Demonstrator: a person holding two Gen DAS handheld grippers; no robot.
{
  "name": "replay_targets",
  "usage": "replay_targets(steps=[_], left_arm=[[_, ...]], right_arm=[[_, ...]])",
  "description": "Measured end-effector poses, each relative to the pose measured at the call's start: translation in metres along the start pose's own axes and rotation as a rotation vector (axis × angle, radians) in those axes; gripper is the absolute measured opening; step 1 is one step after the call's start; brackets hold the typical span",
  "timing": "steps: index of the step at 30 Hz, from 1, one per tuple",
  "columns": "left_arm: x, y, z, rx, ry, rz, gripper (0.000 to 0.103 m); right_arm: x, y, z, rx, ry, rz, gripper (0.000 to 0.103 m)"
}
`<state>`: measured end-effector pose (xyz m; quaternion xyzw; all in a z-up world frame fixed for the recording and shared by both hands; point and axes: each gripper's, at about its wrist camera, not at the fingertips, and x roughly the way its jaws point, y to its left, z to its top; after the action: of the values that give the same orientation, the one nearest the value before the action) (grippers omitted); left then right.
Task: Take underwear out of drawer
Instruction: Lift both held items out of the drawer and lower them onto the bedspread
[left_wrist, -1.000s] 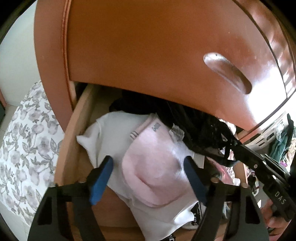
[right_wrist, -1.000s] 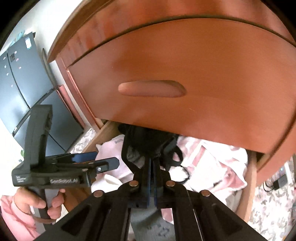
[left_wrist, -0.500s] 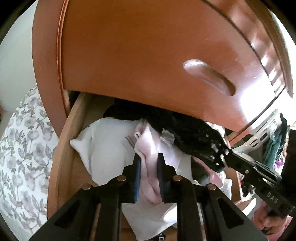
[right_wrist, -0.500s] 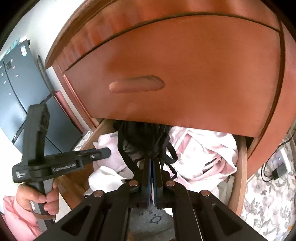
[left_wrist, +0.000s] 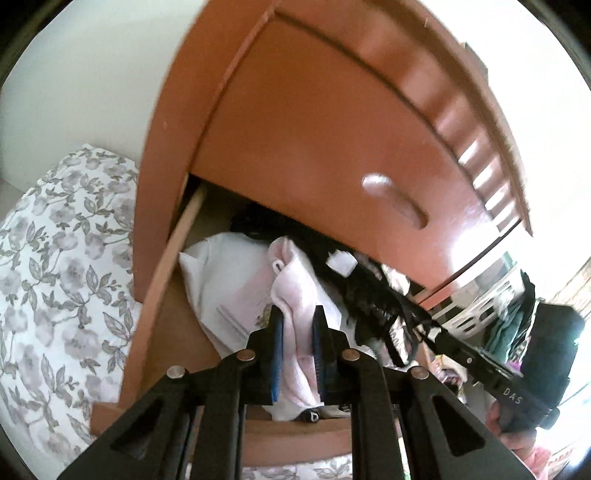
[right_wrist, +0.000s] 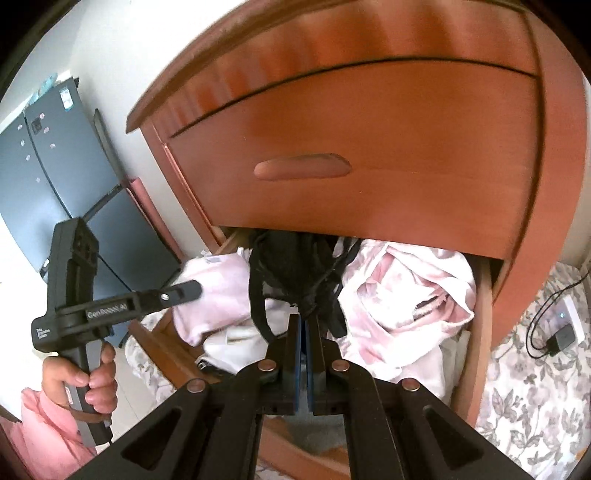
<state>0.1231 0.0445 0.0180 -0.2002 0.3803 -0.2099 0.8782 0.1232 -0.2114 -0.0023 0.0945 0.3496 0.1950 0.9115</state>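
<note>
Your left gripper (left_wrist: 297, 325) is clamped on the pink underwear (left_wrist: 295, 288) near the drawer's (left_wrist: 155, 295) front edge (right gripper (right_wrist: 303, 325) pinches the black lace piece (right_wrist: 291, 269)), so draw up and toward you.

Left gripper (left_wrist: 297, 325): jaws nearly together, pinching pale pink underwear (left_wrist: 295, 291) between blue pads. Left hand (right_wrist: 86, 384) wrapped round gripper handle, pink sleeve (right_wrist: 40, 428) at wrist. Right gripper (right_wrist: 303, 325): jaws pressed together, clamping black lace underwear (right_wrist: 291, 269). Right hand (left_wrist: 511, 434) partly visible on handle, low right
</note>
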Motion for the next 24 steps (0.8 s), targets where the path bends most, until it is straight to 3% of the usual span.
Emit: replay_targets(steps=[11,24], left_arm=[[-0.062,-0.031,-0.001,0.060,-0.112,-0.053,0.014],[-0.098,-0.062,-0.006,0.120,-0.159,-0.067,0.015]], right_arm=[[-0.080,0.005,0.003,0.039,-0.188,0.066,0.002],[-0.167,0.017,0.025,0.003,-0.375,0.039,0.002]])
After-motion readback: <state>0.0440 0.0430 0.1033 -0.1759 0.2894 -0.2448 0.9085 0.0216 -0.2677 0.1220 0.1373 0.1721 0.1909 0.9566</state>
